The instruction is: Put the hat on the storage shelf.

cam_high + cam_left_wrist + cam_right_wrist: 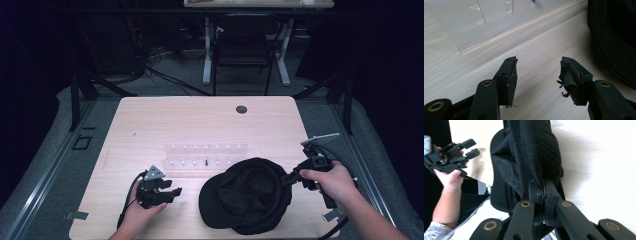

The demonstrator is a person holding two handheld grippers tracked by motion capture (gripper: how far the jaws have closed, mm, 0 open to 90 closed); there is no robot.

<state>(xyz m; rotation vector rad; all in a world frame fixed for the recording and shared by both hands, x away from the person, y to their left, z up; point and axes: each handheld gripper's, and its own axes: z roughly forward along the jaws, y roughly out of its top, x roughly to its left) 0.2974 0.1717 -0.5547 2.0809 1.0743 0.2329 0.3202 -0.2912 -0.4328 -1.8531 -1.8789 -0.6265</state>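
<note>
Right tool point(289, 178) clamped on the black cap's point(247, 197) edge, cap hanging off its tips over the counter point(200, 117). Left tool point(172, 192) released, beside it. Grab done; placing remains.

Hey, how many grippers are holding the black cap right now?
1. The right gripper, at the table's right edge, is clamped on the black cap's rim. The left gripper, left of the cap, stands open and apart from it.
</note>
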